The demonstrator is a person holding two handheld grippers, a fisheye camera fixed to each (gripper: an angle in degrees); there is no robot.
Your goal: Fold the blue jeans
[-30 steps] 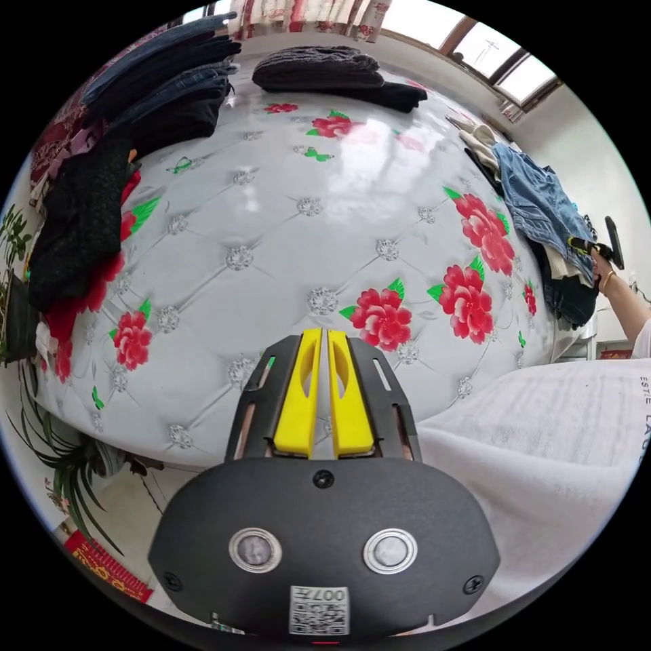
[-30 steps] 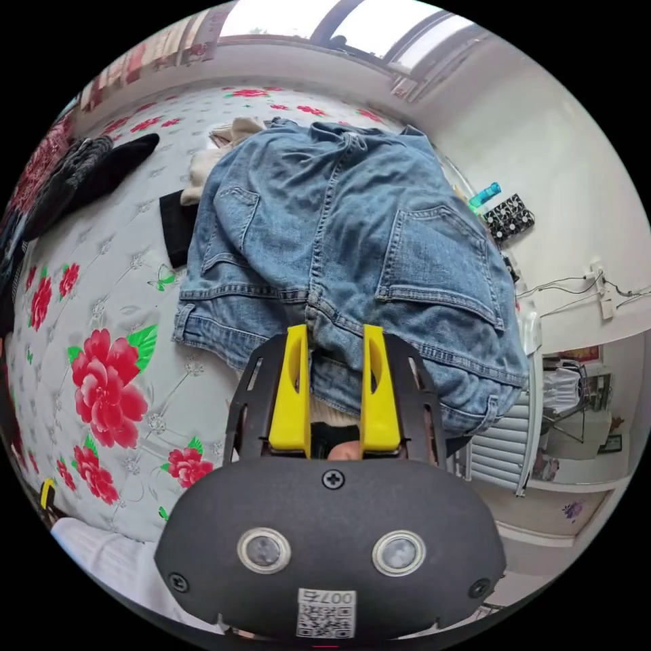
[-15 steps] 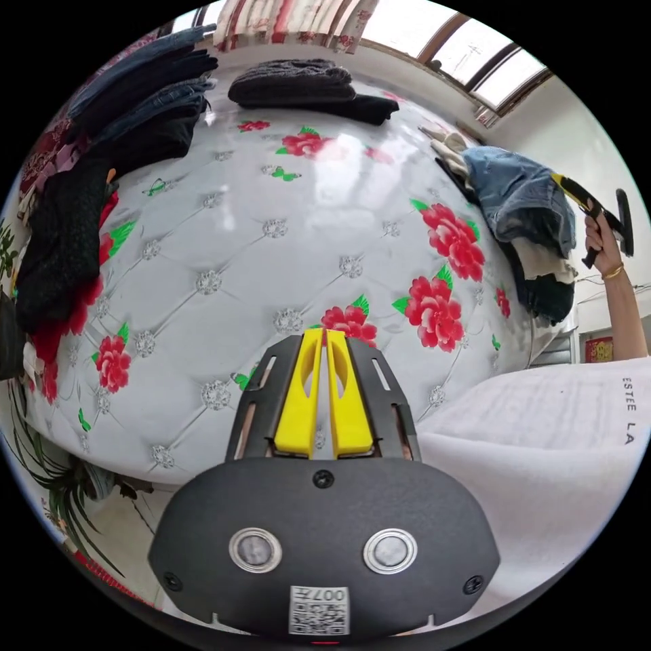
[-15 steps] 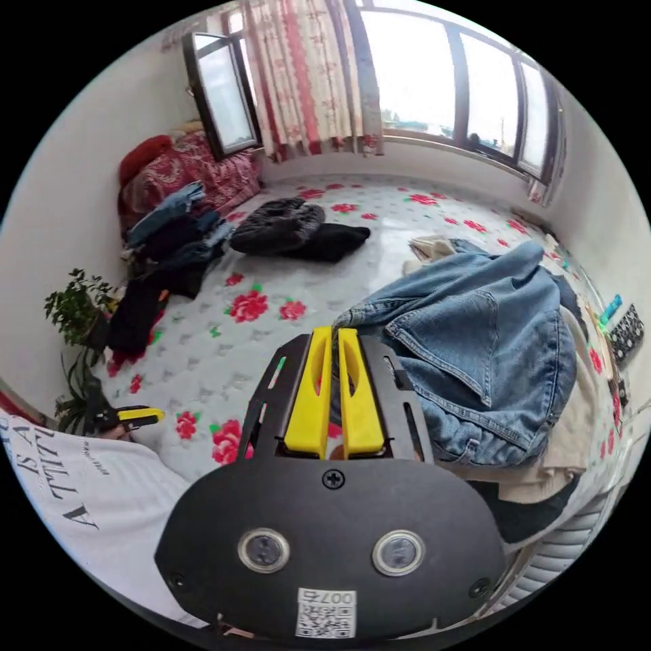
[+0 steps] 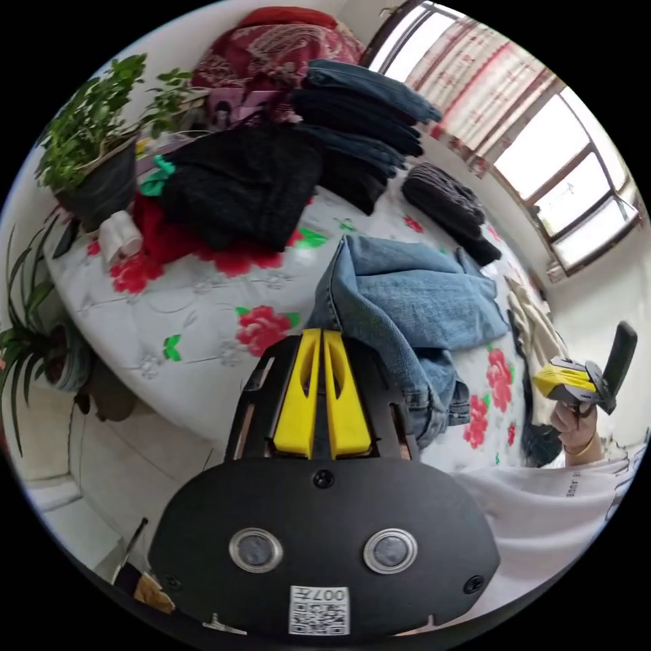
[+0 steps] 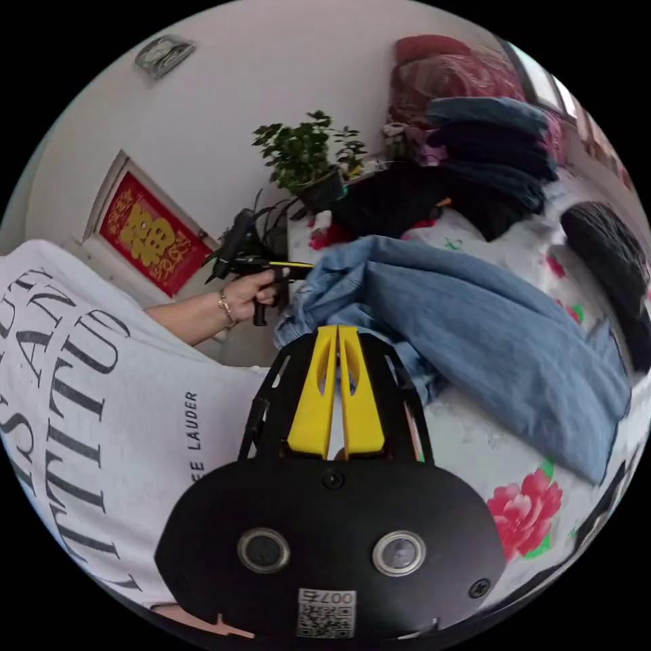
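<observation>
**A:** Where are the blue jeans point(image 5: 413, 305)?

**B:** One pair, lying crumpled on the bed point(image 5: 196, 325), on its white cover with red flowers. In the right gripper view the jeans point(image 6: 488, 325) spread across the cover, one end bunched up toward the person.

**A:** And the two hand-held grippers?

**B:** The left hand-held gripper point(image 5: 323, 336) has its yellow jaws pressed together, tips right at a fold of the denim; I cannot tell whether any cloth is caught between them. In the right gripper view that same gripper sits in a hand point(image 6: 247, 291) with its tip reaching the bunched end of the jeans. The right hand-held gripper point(image 6: 338, 332) also has its jaws pressed together, just beside the denim edge, and again I cannot tell if it pinches anything. In the left gripper view it is held up in the other hand point(image 5: 575, 427), away from the jeans.

**A:** What else is there?

**B:** One stack of dark folded clothes point(image 5: 366, 129), one black garment point(image 5: 244, 183) in front of it, one dark knit pile point(image 5: 447, 203) near the window point(image 5: 569, 183), and one potted plant point(image 5: 95, 156) at the bed's corner.
</observation>
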